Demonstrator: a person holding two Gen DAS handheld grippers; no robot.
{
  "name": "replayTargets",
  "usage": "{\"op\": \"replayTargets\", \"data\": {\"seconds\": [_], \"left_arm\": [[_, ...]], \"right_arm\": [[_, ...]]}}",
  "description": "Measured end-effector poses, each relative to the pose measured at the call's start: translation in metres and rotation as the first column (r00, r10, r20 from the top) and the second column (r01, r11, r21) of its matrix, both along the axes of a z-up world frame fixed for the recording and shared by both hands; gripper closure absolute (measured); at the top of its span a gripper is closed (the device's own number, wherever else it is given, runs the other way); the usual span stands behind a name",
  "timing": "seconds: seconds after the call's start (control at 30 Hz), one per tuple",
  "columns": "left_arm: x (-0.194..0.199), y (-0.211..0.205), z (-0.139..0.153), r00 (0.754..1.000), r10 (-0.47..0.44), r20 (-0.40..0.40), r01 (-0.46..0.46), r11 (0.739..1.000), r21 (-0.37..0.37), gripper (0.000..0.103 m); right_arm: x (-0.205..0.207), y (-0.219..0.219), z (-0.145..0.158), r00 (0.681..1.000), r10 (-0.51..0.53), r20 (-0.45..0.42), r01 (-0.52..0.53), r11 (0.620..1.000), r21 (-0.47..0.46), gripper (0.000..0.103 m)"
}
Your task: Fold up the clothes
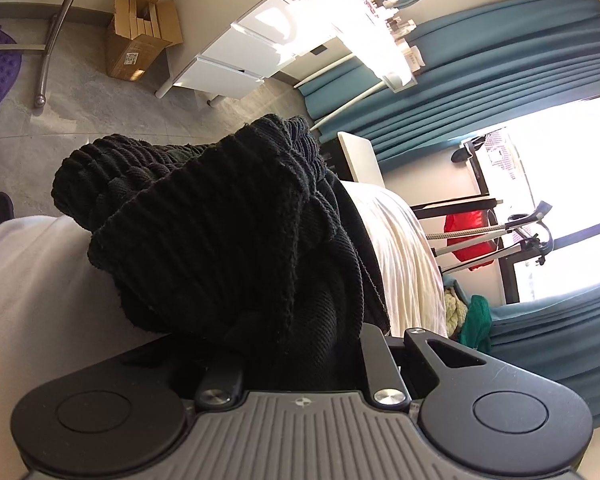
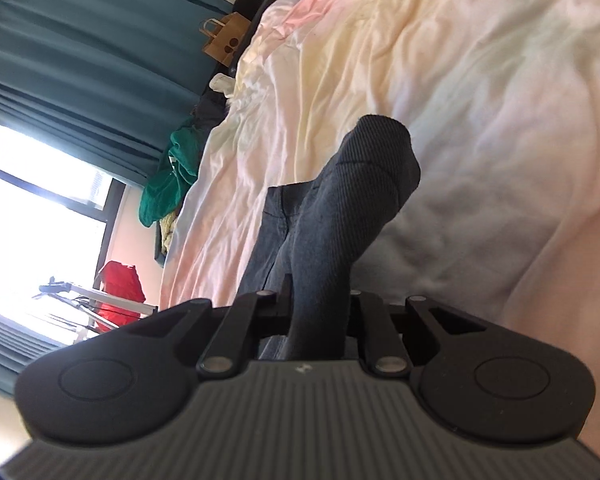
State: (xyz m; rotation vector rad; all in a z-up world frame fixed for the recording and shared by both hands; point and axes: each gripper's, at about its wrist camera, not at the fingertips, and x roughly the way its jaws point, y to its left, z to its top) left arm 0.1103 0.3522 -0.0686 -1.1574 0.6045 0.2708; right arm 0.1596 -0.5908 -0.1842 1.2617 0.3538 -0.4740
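Note:
A black ribbed knit garment (image 1: 220, 240) bunches up in front of my left gripper (image 1: 296, 364), which is shut on it; the cloth hides the fingers. The same dark garment (image 2: 340, 208) shows in the right wrist view as a grey-black ribbed fold rising from my right gripper (image 2: 316, 312), which is shut on it. Both ends are held above the bed (image 2: 480, 100), covered by a pale pastel sheet.
Teal curtains (image 1: 480, 80) and a bright window (image 1: 560, 200) stand beyond the bed. A green cloth pile (image 2: 172, 172) and a paper bag (image 2: 224, 40) lie by the bed's far edge. A cardboard box (image 1: 140, 36) and white drawers (image 1: 236, 60) stand on the floor.

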Motion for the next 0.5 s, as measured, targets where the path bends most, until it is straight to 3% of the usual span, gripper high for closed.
{"op": "replayTargets", "data": {"seconds": [0.17, 0.27, 0.33, 0.43, 0.5], "left_arm": [[-0.016, -0.012, -0.008, 1.0, 0.022, 0.019, -0.023, 0.999, 0.044, 0.083], [-0.025, -0.018, -0.012, 1.0, 0.022, 0.007, -0.022, 0.999, 0.035, 0.075], [-0.032, -0.018, -0.014, 1.0, -0.009, -0.011, 0.009, 1.0, 0.02, 0.062], [-0.033, -0.023, -0.005, 0.986, -0.126, -0.109, 0.142, 0.978, 0.151, 0.057], [-0.039, -0.028, 0.003, 0.978, -0.159, -0.133, 0.183, 0.963, 0.197, 0.057]], "right_arm": [[-0.003, 0.001, -0.014, 0.999, 0.013, -0.035, -0.013, 1.0, -0.006, 0.088], [-0.003, 0.002, -0.017, 0.999, 0.023, -0.038, -0.024, 0.999, -0.022, 0.088], [-0.004, 0.0, -0.02, 0.999, 0.026, -0.033, -0.027, 1.0, -0.016, 0.088], [-0.004, -0.001, -0.024, 0.999, 0.031, -0.034, -0.031, 0.999, -0.012, 0.088], [-0.004, -0.002, -0.026, 0.999, 0.034, -0.035, -0.034, 0.999, -0.01, 0.088]]}}
